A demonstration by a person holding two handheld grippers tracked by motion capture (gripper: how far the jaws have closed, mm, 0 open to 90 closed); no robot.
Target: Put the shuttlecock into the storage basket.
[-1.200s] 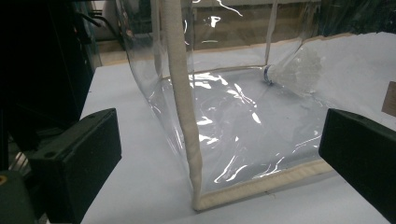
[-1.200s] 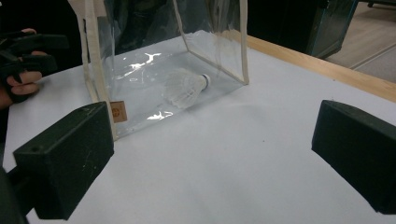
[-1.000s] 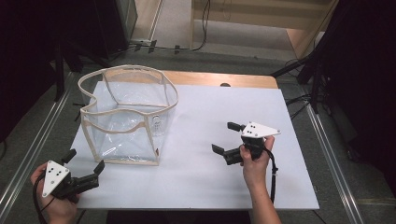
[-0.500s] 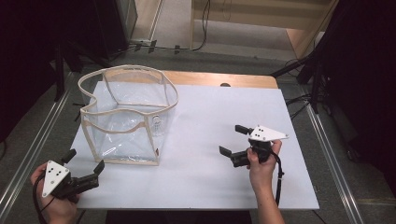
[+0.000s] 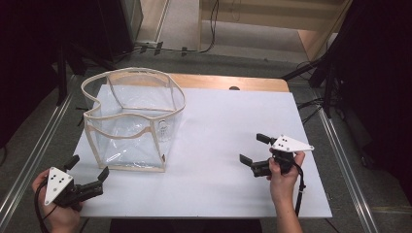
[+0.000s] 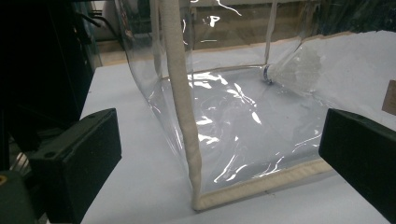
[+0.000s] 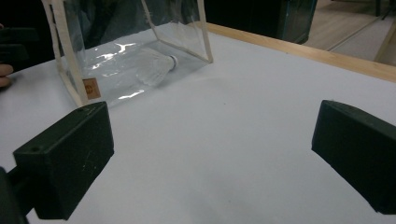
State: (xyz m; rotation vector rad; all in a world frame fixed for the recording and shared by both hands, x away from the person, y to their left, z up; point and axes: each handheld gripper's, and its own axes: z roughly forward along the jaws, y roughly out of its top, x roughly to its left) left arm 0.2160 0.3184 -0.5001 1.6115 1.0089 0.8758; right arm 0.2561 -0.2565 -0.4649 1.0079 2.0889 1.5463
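A clear plastic bag (image 5: pixel 133 121) with cream trim stands open-topped on the left half of the white table (image 5: pixel 228 121). A white shuttlecock (image 7: pixel 156 67) lies on its side inside the bag, against the bottom. My left gripper (image 5: pixel 88 168) is open at the table's near left corner, a little short of the bag's front corner seam (image 6: pixel 180 93), with nothing between its jaws. My right gripper (image 5: pixel 253 149) is open over bare table at the near right, well apart from the bag and pointing towards it, holding nothing.
A wooden strip (image 5: pixel 228 82) runs along the table's far edge. Metal rails (image 5: pixel 347 165) flank both sides. Dark stands and cables (image 5: pixel 330 73) crowd the floor behind and to the right. A small brown tag (image 7: pixel 91 88) sits on the bag's lower corner.
My right gripper has drifted a little to the right and towards the near edge, away from the bag. The left gripper and the bag have not moved.
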